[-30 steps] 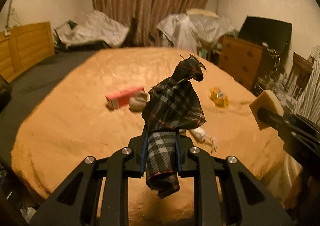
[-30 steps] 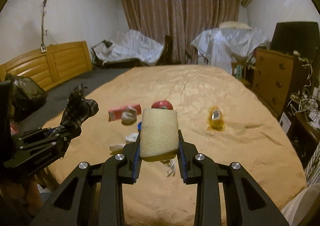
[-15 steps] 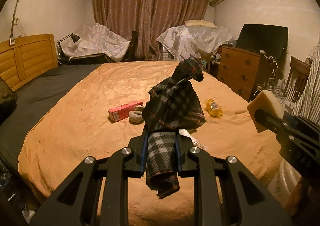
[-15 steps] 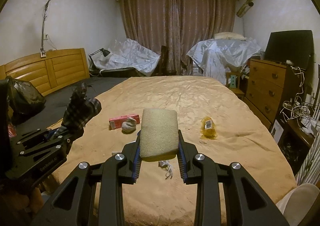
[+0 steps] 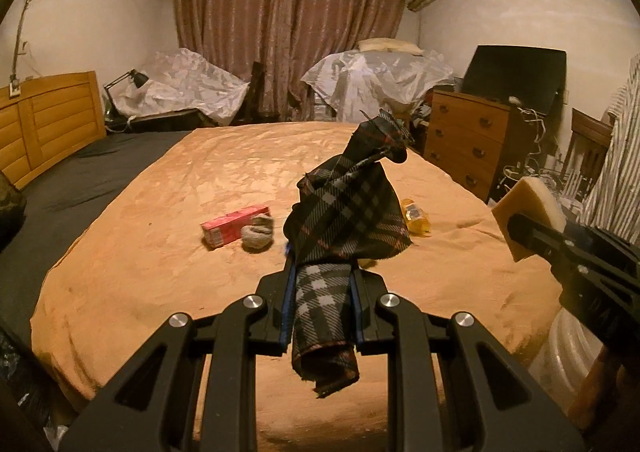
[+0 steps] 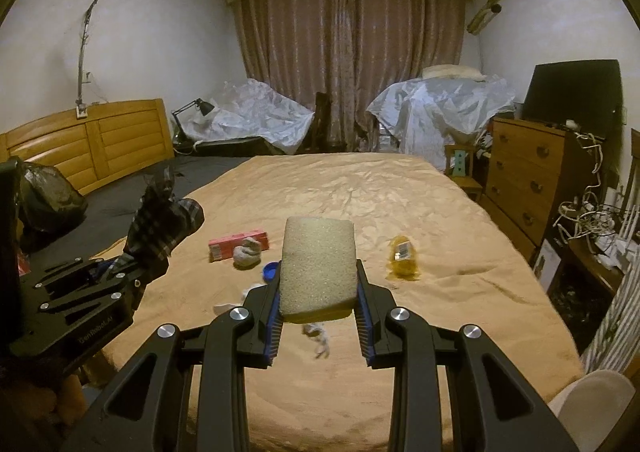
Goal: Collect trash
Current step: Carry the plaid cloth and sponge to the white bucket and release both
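My left gripper [image 5: 322, 284] is shut on a dark plaid cloth [image 5: 348, 207] and holds it above the near end of the bed; it also shows in the right wrist view [image 6: 160, 228]. My right gripper [image 6: 318, 292] is shut on a yellow sponge [image 6: 318, 264], which also shows at the right of the left wrist view [image 5: 528, 211]. On the orange bedspread [image 6: 360, 191] lie a pink carton [image 6: 236, 244], a grey balled sock [image 6: 249, 252], a yellow wrapper [image 6: 403, 256], a blue cap [image 6: 270, 272] and white crumpled paper [image 6: 318, 338].
A black trash bag [image 6: 48, 195] sits at the left by the wooden headboard [image 6: 88, 135]. A wooden dresser [image 6: 528, 175] with a dark screen stands at the right, with tangled cables beside it. Plastic-covered furniture and curtains fill the far wall. A white bin rim [image 5: 568, 356] shows low right.
Both grippers have lifted and drawn back from the bed, so the trash on it looks lower and farther. Each keeps its hold on its item.
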A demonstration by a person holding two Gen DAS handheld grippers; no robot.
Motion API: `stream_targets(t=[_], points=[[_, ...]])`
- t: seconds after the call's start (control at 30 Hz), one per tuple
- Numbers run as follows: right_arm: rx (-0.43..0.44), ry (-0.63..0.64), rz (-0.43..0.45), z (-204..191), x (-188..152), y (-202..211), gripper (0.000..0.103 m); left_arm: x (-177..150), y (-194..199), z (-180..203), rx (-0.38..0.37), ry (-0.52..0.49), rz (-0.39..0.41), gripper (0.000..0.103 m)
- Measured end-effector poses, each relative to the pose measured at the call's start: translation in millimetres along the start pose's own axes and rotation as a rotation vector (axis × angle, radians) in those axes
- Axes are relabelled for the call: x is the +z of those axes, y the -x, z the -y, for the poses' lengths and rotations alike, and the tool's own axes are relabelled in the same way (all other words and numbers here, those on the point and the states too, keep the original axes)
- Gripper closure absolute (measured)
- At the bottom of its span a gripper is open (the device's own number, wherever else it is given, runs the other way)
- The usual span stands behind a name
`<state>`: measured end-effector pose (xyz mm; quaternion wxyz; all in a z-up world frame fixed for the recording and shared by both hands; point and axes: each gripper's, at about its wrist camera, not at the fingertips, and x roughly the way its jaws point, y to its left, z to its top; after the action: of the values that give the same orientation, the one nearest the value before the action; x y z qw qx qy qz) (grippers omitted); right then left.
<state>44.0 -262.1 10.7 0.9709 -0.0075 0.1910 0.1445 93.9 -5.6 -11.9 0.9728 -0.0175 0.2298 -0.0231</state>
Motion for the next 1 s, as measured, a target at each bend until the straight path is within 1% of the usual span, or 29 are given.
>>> stream_targets(t=[0.07, 0.23, 0.37, 0.57, 0.7, 0.9, 1.0], points=[[-0.013, -0.004, -0.001, 6.9, 0.6, 8.4, 0.071, 2.5, -2.5, 9.0, -0.023, -0.010, -0.004, 0.083], [-0.064, -0.019, -0.008, 38.8, 1.9, 33.0, 0.071, 6.6, -9.3, 37.9, -0.092, -0.043, -0.017, 0.083], [-0.112, -0.040, -0.015, 66.9, -0.5, 59.5, 0.071, 7.9, -15.0, 71.7, -0.167, -0.078, -0.034, 0.083], [-0.208, -0.085, -0.026, 126.4, -6.6, 103.2, 0.071, 5.7, -17.9, 125.9, -0.278, -0.132, -0.056, 0.083], [-0.265, -0.129, -0.044, 171.3, -17.6, 131.9, 0.071, 6.3, -21.2, 164.8, -0.346, -0.163, -0.071, 0.083], [-0.338, -0.172, -0.107, 239.8, -34.7, 165.1, 0.071, 5.8, -22.5, 219.9, -0.443, -0.218, -0.101, 0.083], [-0.366, -0.204, -0.154, 280.1, -45.9, 180.4, 0.071, 2.4, -23.3, 249.5, -0.497, -0.249, -0.135, 0.083]])
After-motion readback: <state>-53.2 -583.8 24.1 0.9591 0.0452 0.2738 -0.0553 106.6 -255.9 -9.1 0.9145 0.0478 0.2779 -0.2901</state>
